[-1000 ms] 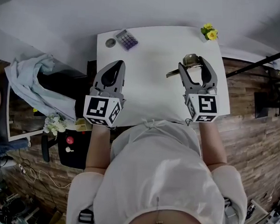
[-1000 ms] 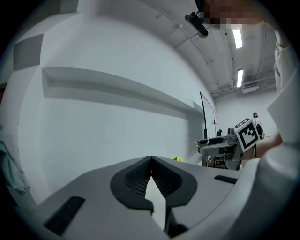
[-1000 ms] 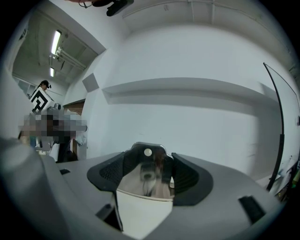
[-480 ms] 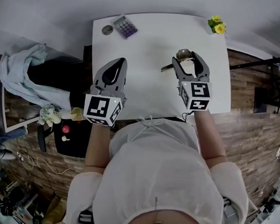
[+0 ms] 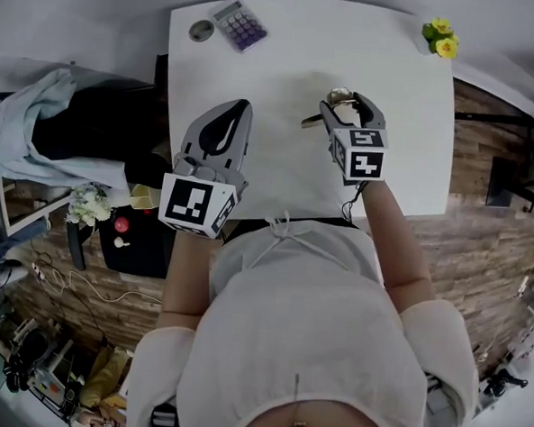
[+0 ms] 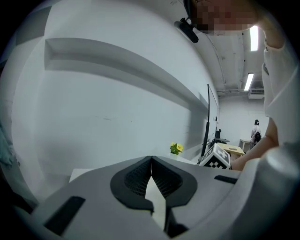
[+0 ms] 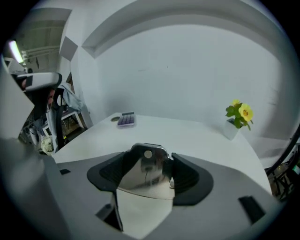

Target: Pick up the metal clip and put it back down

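A shiny metal clip (image 7: 146, 174) with a round rivet sits between the dark pads of my right gripper (image 7: 147, 161), which is shut on it. In the head view this right gripper (image 5: 344, 103) is over the middle of the white table (image 5: 258, 63), and one arm of the metal clip (image 5: 312, 120) sticks out to its left. How high the clip is above the tabletop I cannot tell. My left gripper (image 5: 241, 109) hovers at the table's near left, shut and holding nothing; in the left gripper view, the left gripper (image 6: 151, 165) has its pads touching.
A purple calculator (image 5: 235, 23) and a small round object (image 5: 201, 30) lie at the table's far left corner. A small pot of yellow flowers (image 5: 440, 38) stands at the far right corner. Left of the table are a dark chair with cloth (image 5: 28, 135) and floor clutter.
My right gripper has carried the clip leftward, away from the flower pot and toward the table's middle. The left gripper has stayed about where it was, still shut.
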